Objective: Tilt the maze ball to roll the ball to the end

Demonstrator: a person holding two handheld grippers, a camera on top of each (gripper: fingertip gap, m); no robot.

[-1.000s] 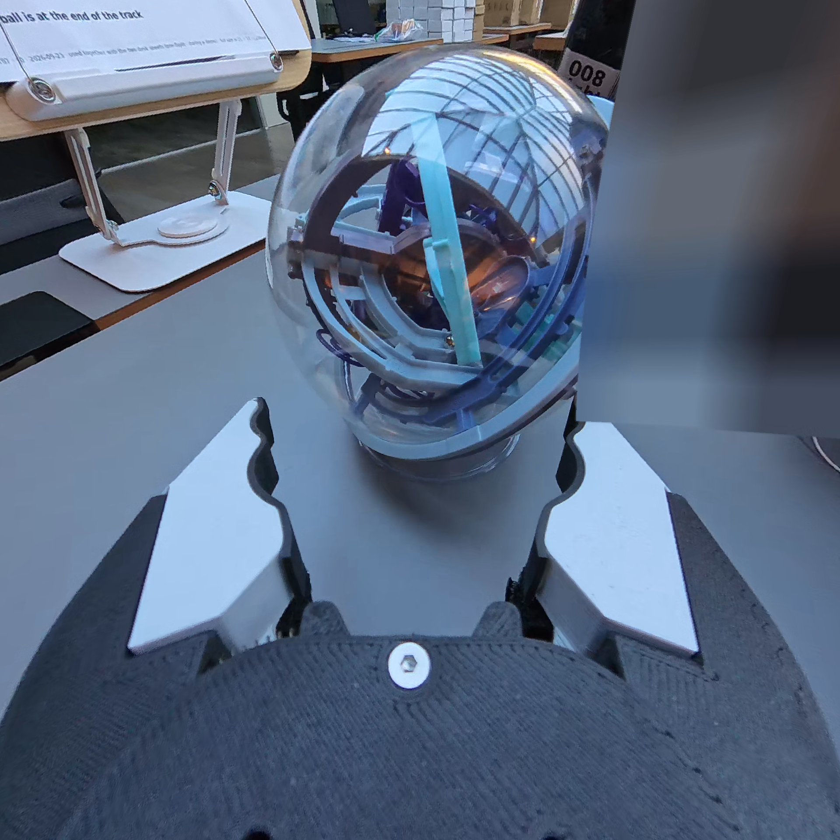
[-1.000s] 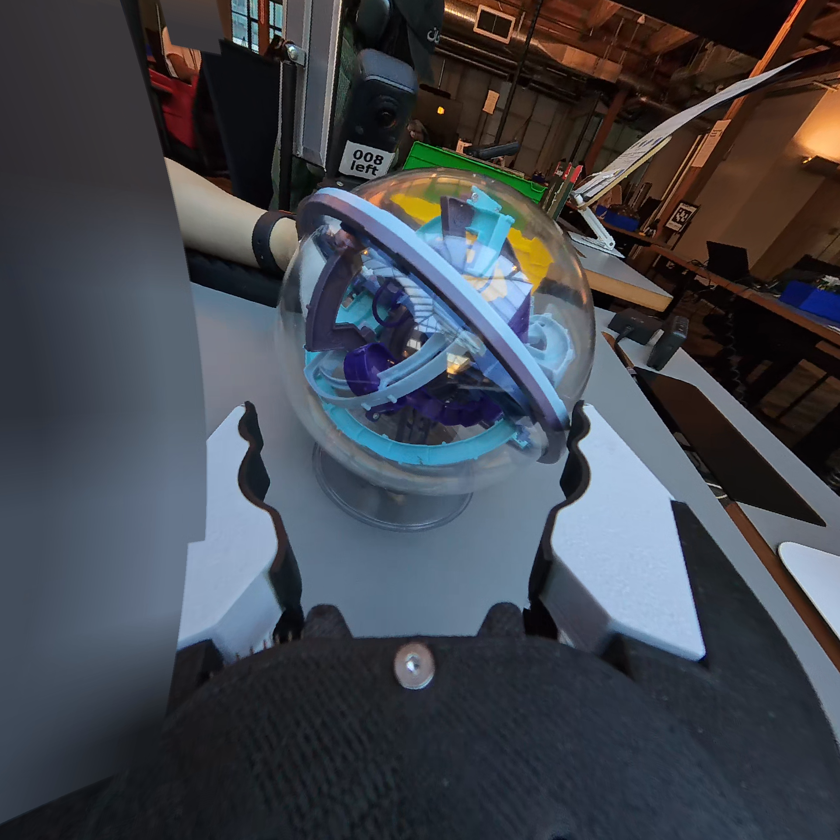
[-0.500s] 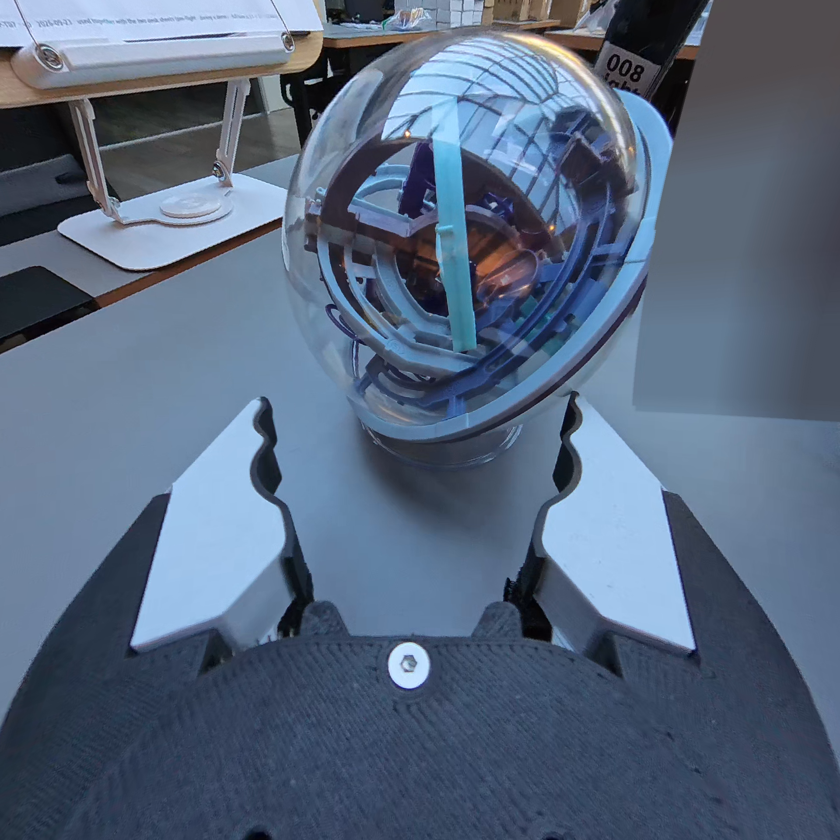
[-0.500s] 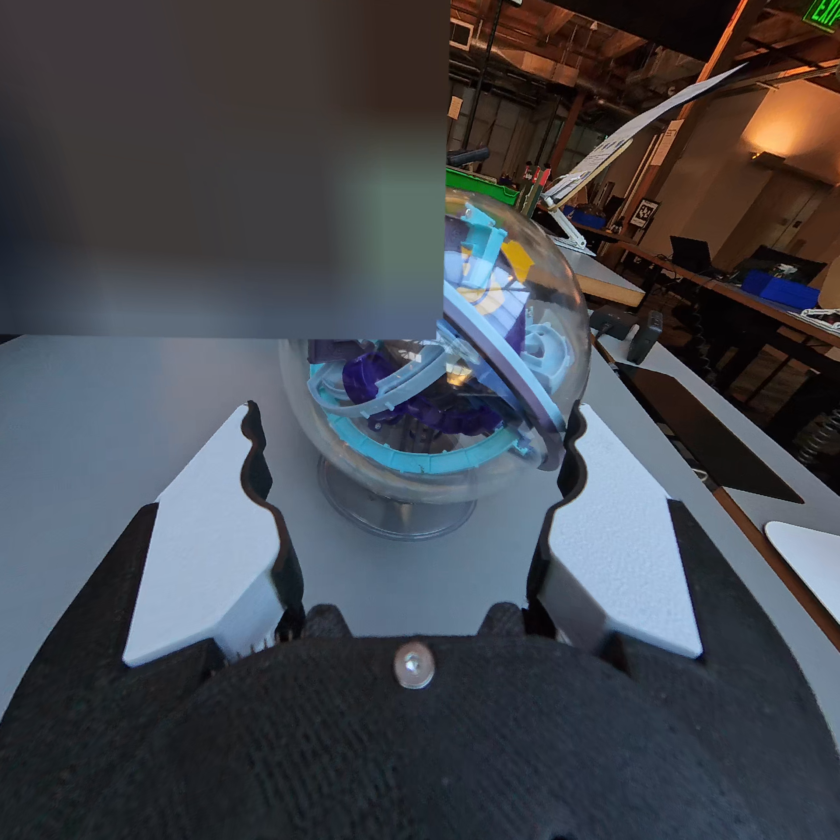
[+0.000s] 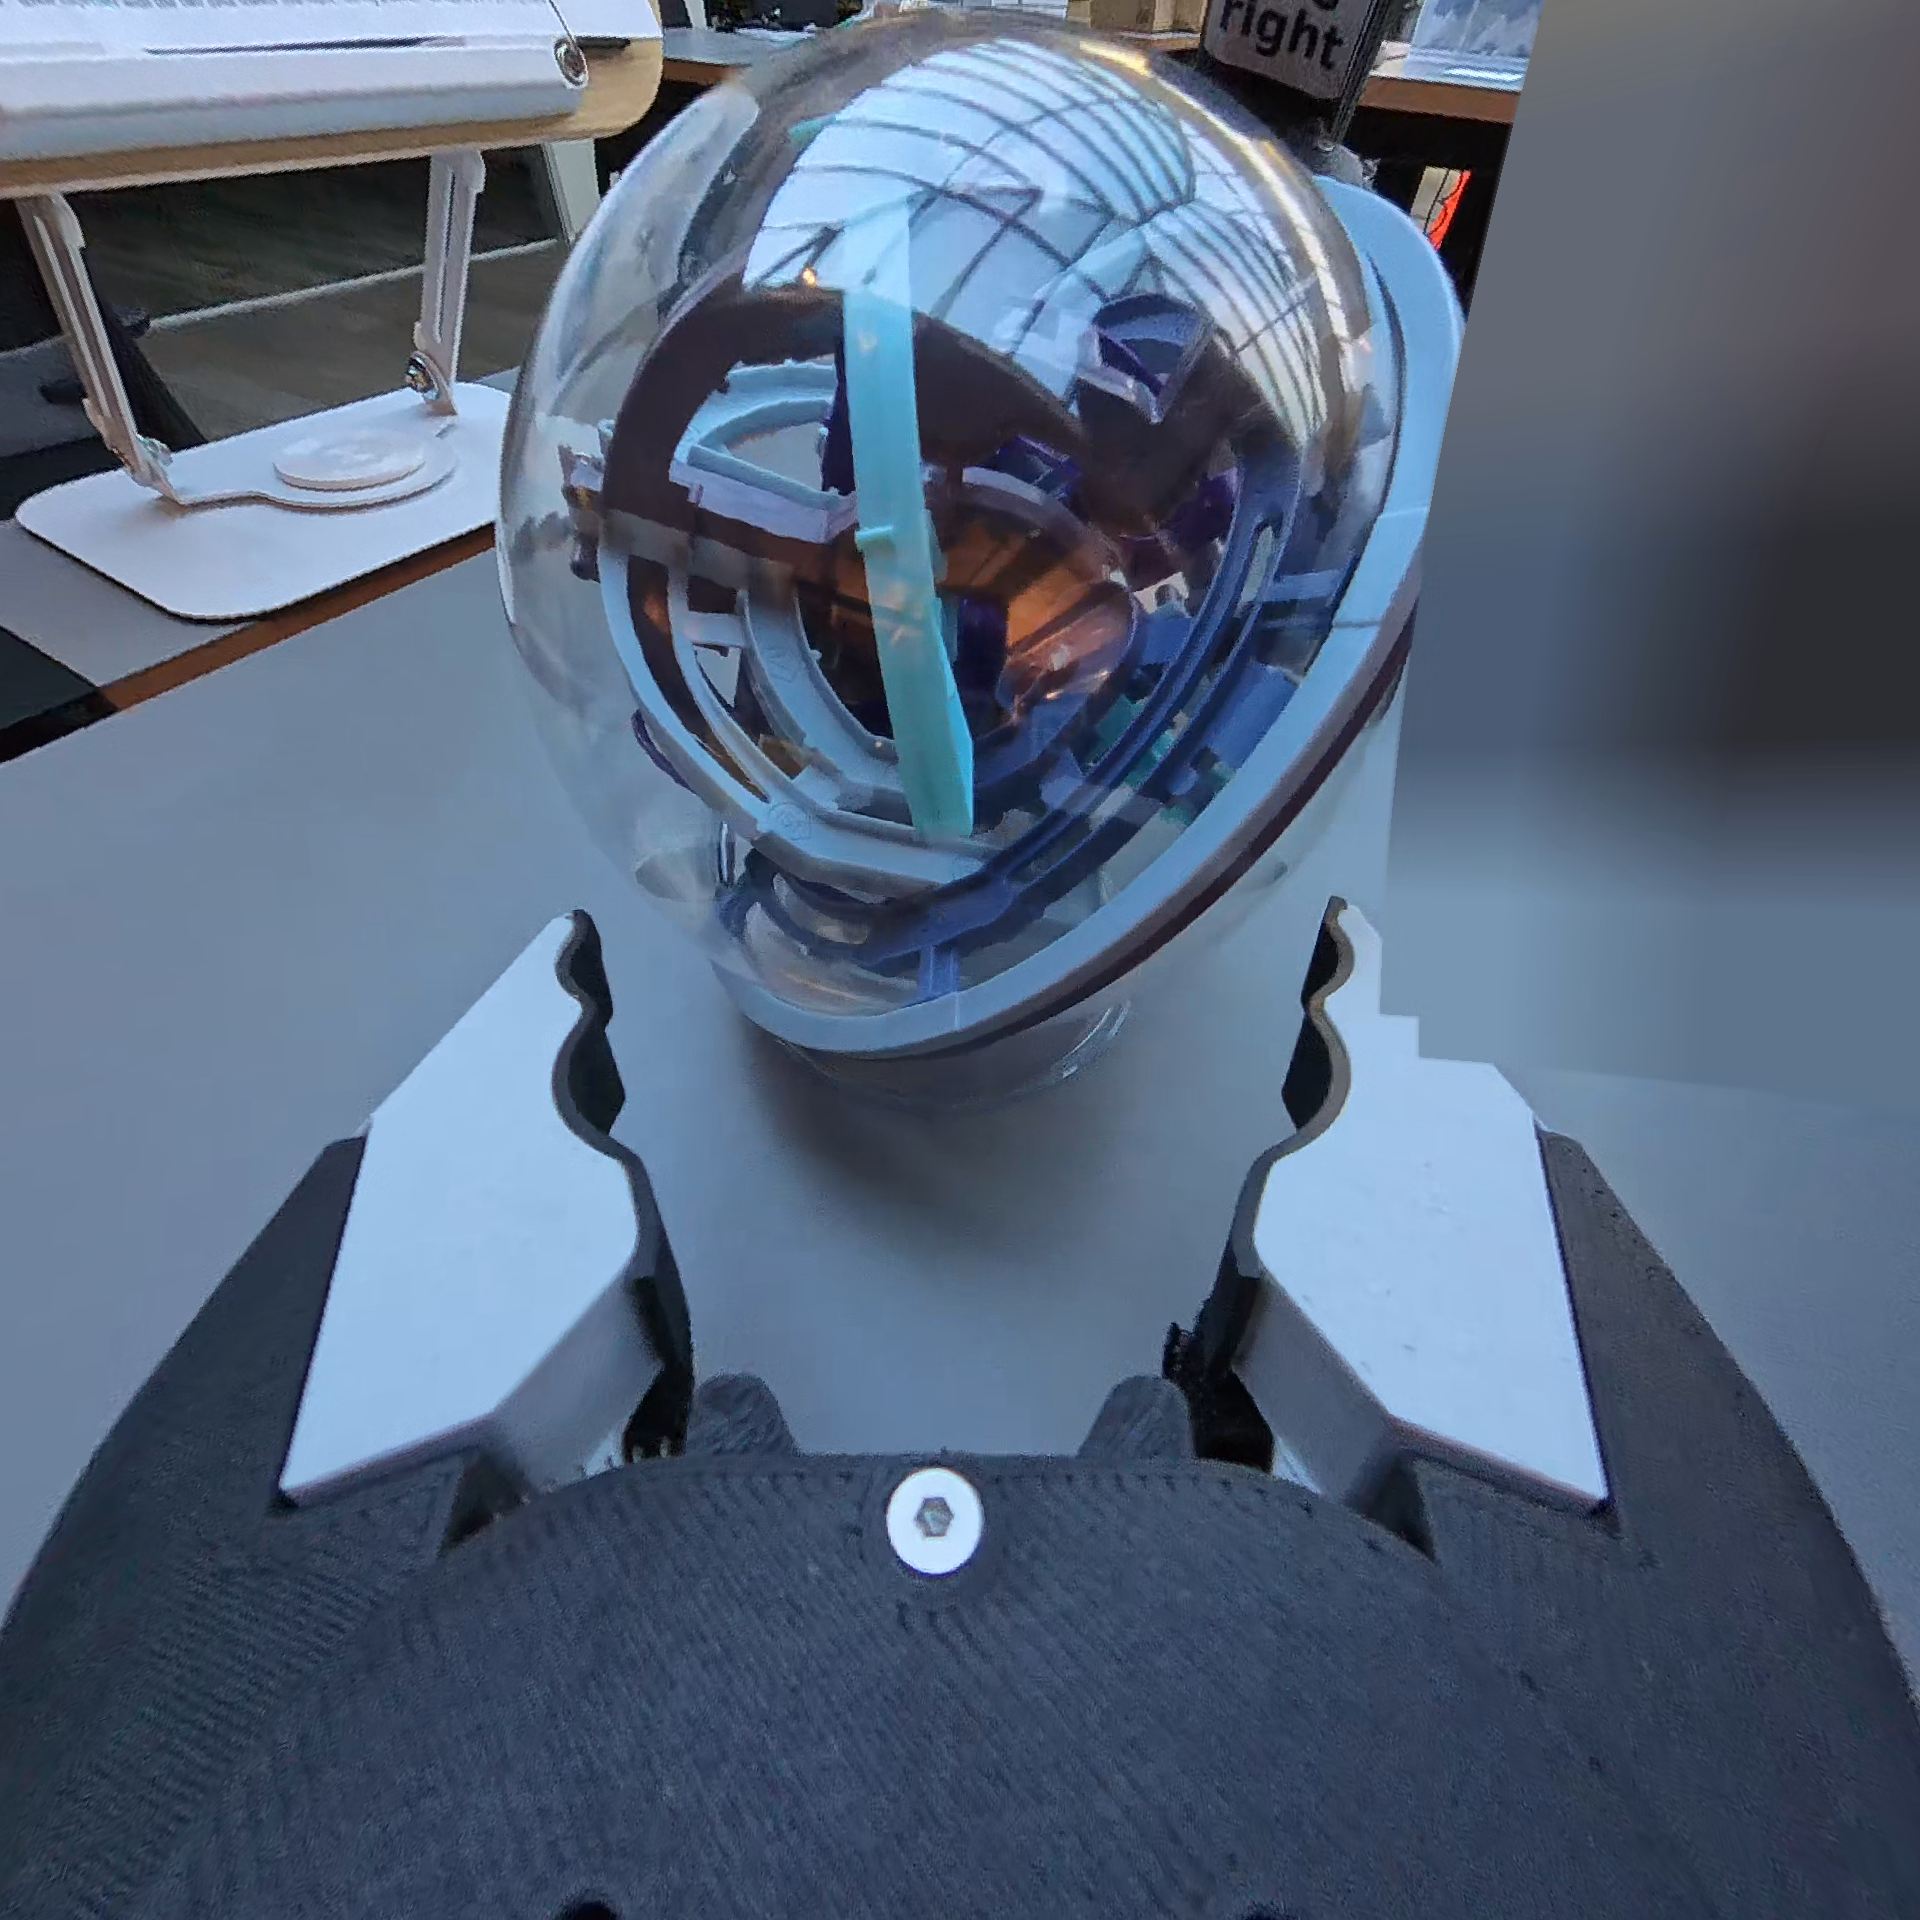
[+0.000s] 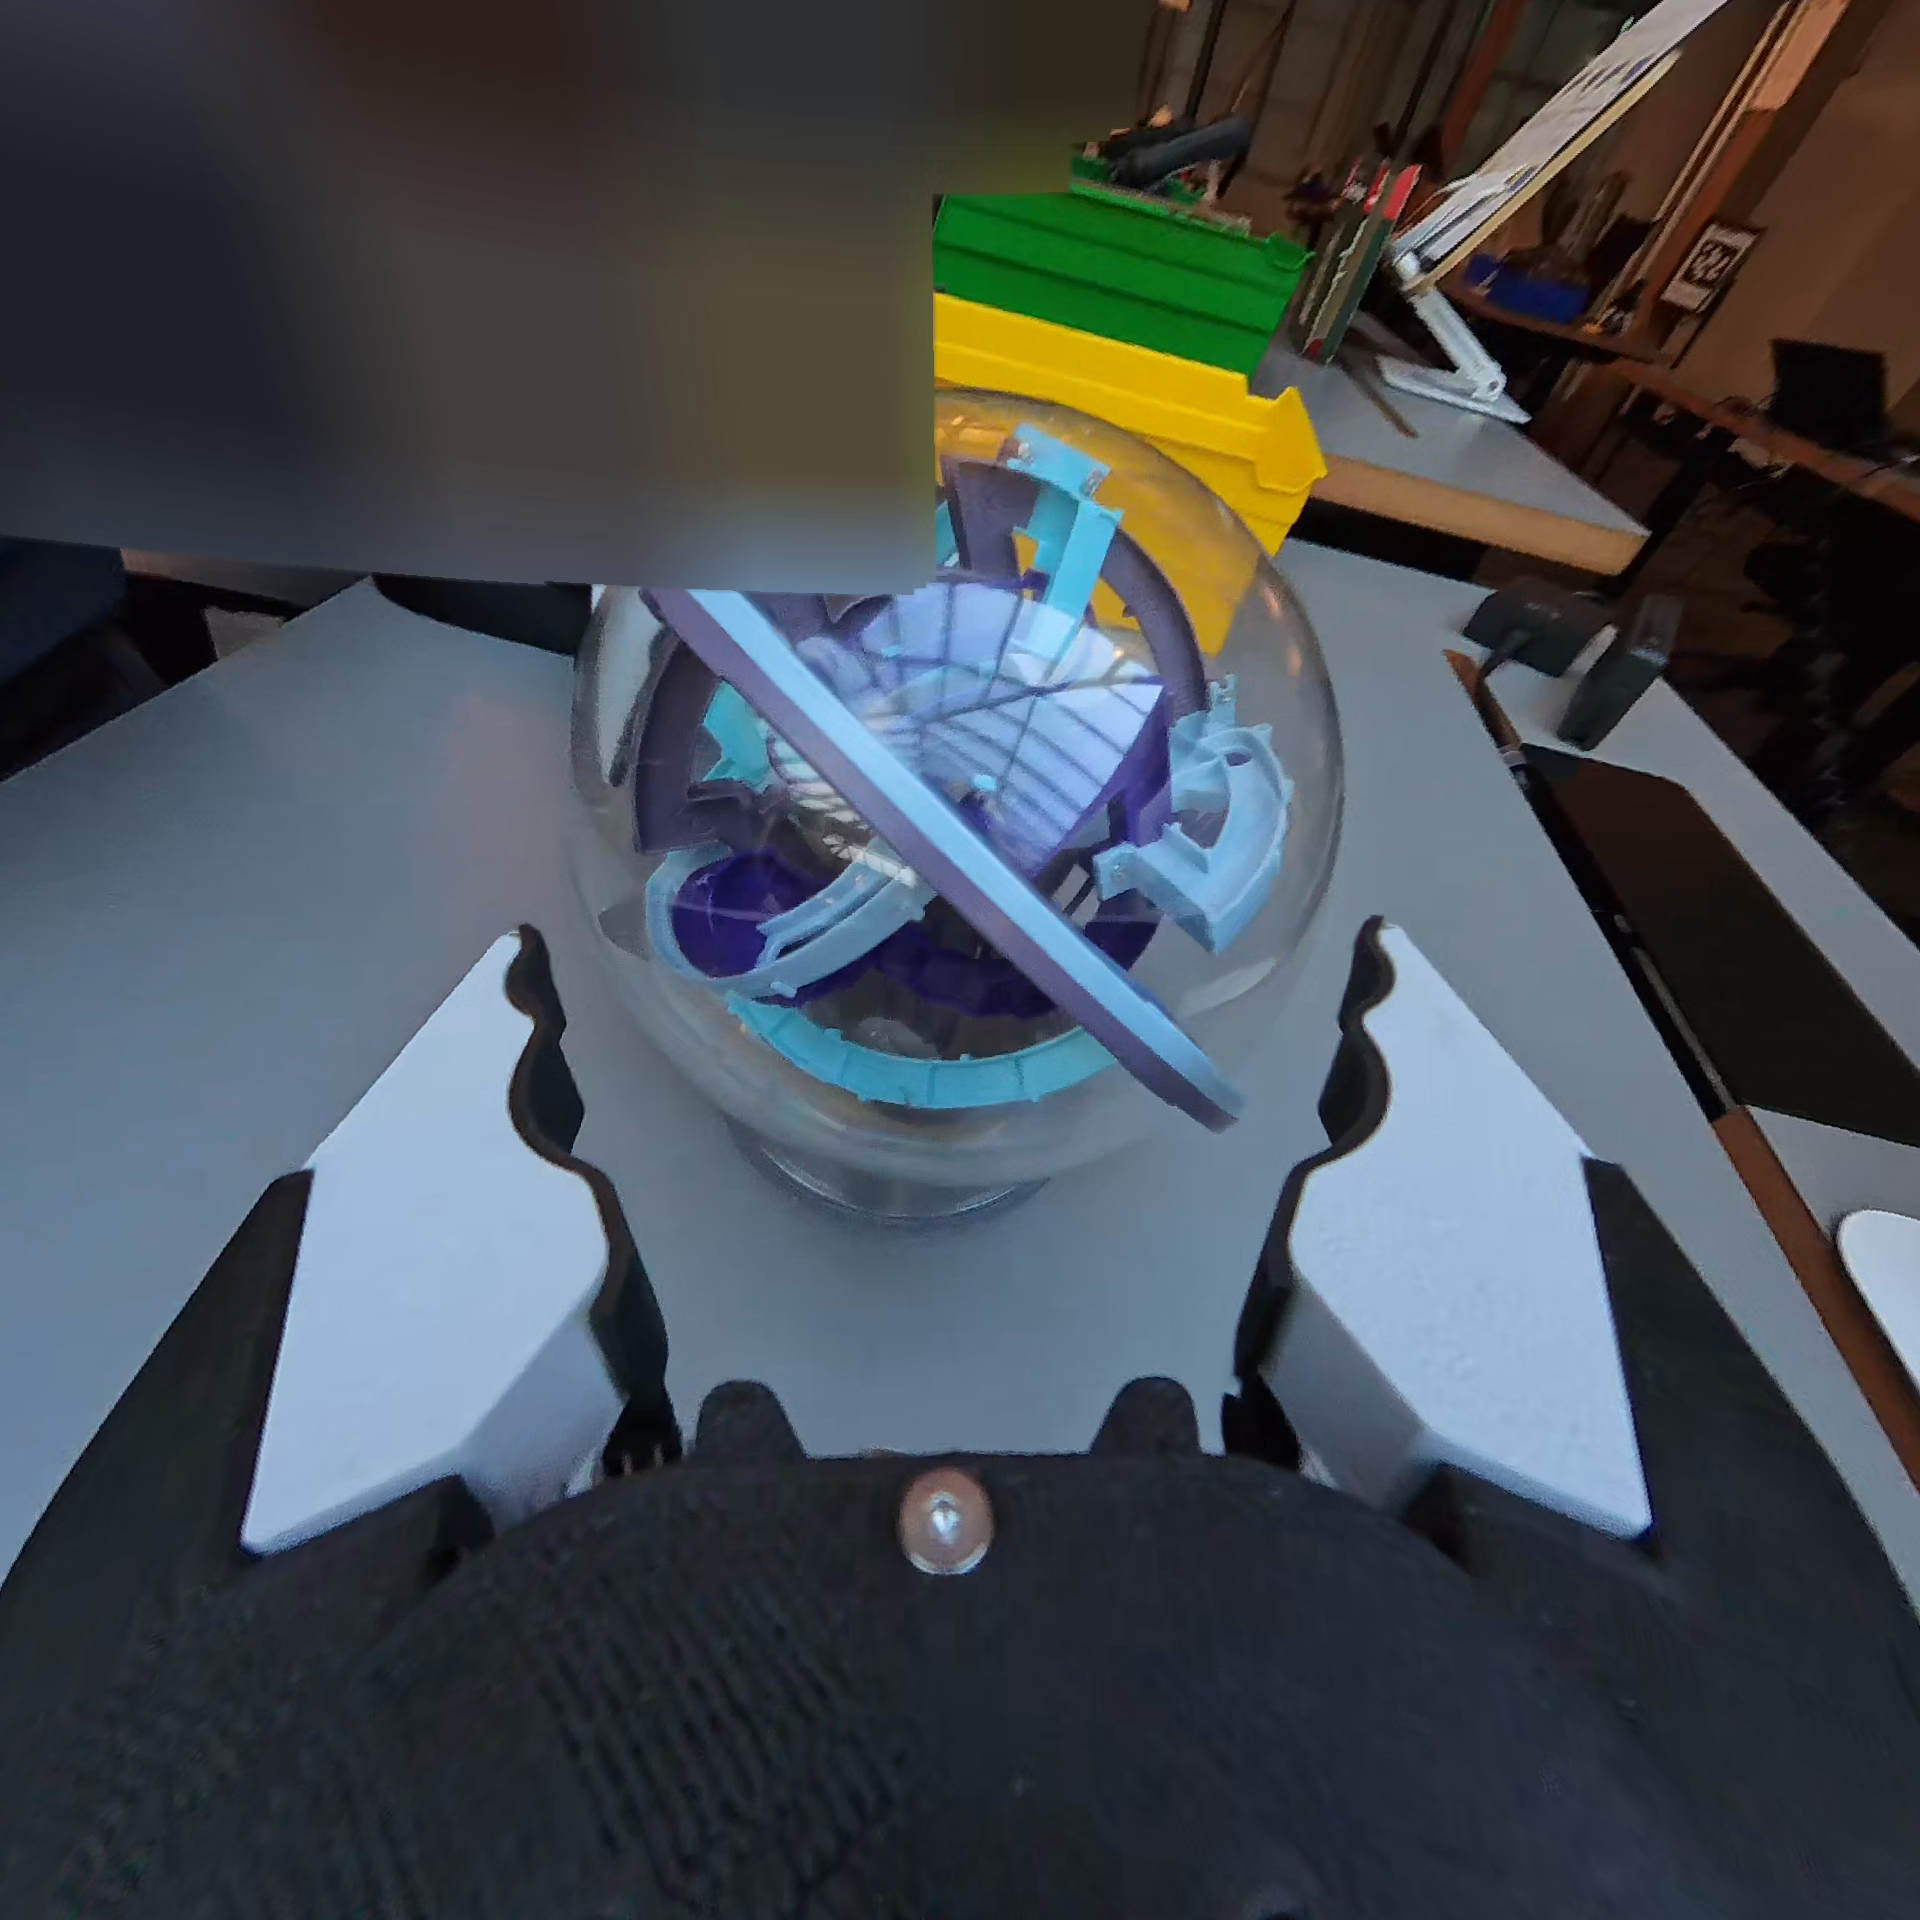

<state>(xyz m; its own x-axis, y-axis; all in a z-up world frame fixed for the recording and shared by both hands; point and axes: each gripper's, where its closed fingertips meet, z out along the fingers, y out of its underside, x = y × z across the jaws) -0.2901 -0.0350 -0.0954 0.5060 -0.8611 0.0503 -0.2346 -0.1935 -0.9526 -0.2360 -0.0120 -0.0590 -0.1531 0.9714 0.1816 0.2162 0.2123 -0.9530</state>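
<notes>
Maze ball [image 5: 966,582] mid-table [image 5: 260,935], fingers [image 5: 468,1195] spread, apart

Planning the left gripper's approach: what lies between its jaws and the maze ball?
Only bare grey table, seen in the left wrist view: the left gripper stands open just short of the maze ball on its clear base.
</notes>
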